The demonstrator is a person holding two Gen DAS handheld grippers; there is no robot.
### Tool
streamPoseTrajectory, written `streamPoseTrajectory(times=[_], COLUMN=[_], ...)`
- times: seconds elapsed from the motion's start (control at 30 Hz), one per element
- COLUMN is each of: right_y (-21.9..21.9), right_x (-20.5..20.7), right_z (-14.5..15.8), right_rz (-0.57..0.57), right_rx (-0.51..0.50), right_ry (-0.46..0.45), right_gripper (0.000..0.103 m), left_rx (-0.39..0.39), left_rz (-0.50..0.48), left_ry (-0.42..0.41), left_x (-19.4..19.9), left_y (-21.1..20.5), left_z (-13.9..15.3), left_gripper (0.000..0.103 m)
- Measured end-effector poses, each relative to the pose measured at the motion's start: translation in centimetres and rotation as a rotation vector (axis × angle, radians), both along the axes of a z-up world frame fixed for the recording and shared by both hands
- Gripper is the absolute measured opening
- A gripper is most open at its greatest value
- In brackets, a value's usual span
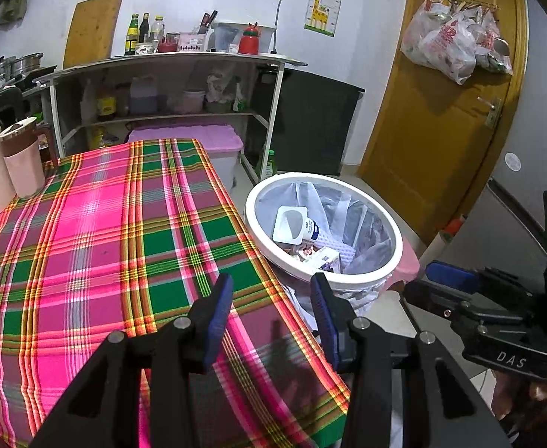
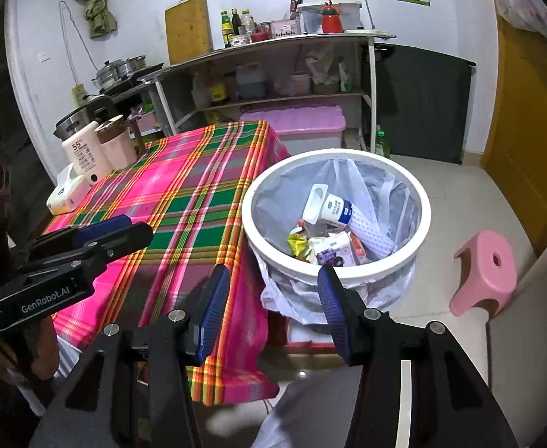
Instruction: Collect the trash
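A white trash bin (image 1: pixel 394 231) with a clear liner stands on the floor right of the table; it also shows in the right wrist view (image 2: pixel 424 205). Inside lie a white yogurt cup (image 2: pixel 331 207), white foam netting (image 2: pixel 372 235), a small carton (image 2: pixel 333 252) and wrappers. My left gripper (image 1: pixel 271 291) is open and empty over the table's right edge, short of the bin. My right gripper (image 2: pixel 273 280) is open and empty, just in front of the bin's near rim. The left gripper also shows at the left of the right wrist view (image 2: pixel 98 231).
The table has a pink and green plaid cloth (image 1: pixel 124 242). At its far left stand a pink jug (image 1: pixel 23 156), a white bottle (image 2: pixel 83 153) and a tissue box (image 2: pixel 66 194). A pink stool (image 2: pixel 486 272) stands right of the bin. A shelf unit (image 1: pixel 169 86) and yellow door (image 1: pixel 441 119) are behind.
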State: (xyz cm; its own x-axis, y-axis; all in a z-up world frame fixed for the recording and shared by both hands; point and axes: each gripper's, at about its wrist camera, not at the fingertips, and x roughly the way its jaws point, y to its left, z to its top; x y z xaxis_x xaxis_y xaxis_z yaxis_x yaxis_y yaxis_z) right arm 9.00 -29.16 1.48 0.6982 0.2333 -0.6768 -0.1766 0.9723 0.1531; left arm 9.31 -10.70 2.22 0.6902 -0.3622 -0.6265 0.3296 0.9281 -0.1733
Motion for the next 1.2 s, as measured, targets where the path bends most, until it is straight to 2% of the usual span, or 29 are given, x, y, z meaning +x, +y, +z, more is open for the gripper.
streamPoseTrajectory(times=[1.2], right_y=[0.19], right_x=[-0.87], right_z=[0.38], right_rz=[-0.003], right_rx=[-0.008], right_ry=[-0.012], right_gripper=[0.05], left_rx=[0.014], left_rz=[0.018], left_ry=[-0.014], left_x=[-0.9], left_y=[0.46], left_z=[0.53], left_gripper=[0.045])
